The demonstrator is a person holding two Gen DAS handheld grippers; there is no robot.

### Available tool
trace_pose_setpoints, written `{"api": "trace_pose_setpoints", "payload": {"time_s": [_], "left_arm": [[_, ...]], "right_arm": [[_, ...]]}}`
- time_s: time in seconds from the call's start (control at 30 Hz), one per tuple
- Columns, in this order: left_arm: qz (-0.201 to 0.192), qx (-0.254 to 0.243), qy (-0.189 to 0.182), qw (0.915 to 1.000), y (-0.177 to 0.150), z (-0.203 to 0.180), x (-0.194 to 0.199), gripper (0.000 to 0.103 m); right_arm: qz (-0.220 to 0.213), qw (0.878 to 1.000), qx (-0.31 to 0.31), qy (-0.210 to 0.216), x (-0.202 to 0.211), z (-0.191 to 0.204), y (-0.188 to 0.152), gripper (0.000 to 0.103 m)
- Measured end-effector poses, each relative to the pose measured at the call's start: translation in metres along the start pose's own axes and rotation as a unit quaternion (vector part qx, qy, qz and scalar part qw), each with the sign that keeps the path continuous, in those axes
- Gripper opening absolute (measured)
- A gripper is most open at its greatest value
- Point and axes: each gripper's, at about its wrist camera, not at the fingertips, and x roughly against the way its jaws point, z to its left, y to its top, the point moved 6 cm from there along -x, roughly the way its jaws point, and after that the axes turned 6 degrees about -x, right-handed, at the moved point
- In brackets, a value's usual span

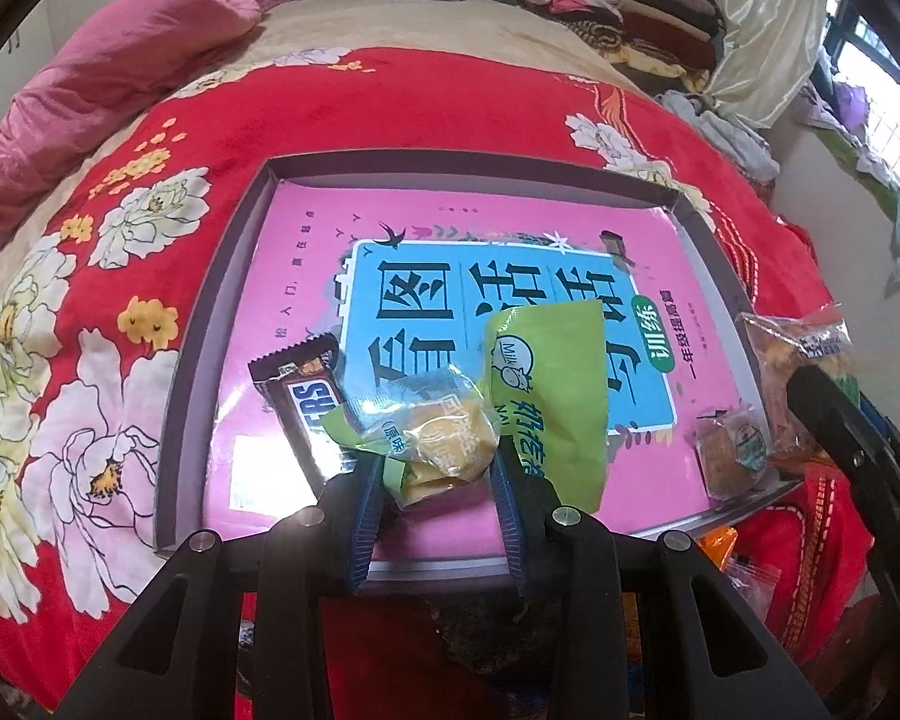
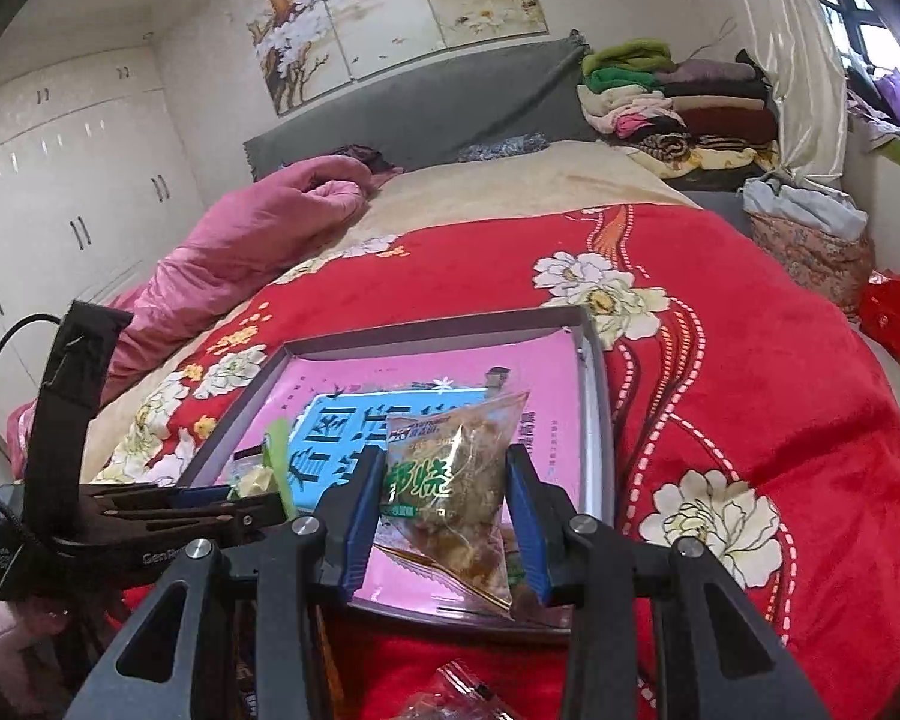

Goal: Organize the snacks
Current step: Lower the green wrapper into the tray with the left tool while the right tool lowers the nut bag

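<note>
Two snack packets (image 1: pixel 432 438) (image 2: pixel 456 480), long axes seemingly forward, between tongs (image 1: pixel 438 468) (image 2: pixel 447 480).

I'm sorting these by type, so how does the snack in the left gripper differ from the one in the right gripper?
The left gripper holds a small clear packet with a pale yellow piece inside; the right gripper holds a bigger clear bag of brown chunks. The packet has a light green end with small print, while the bag carries large green characters. Both are see-through wrappers held over the tray between blue fingers.
</note>
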Motion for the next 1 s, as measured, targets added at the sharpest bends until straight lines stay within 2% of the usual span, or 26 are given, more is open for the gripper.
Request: {"api": "trace_pose_setpoints", "payload": {"time_s": [0.2, 0.47, 1.0], "left_arm": [[0.004, -0.004, 0.002, 1.0000, -0.001, 0.000, 0.000, 0.036], [0.010, -0.016, 0.004, 0.9998, -0.003, -0.002, -0.001, 0.036], [0.013, -0.042, 0.013, 0.9990, -0.004, -0.010, 0.001, 0.036]], "right_arm": [[0.007, 1.000, -0.001, -0.020, -0.004, -0.007, -0.001, 0.041], [0.036, 0.999, 0.003, -0.006, -0.015, -0.002, -0.011, 0.041], [0.063, 0.998, 0.029, 0.008, -0.028, 0.011, -0.025, 0.041]]}}
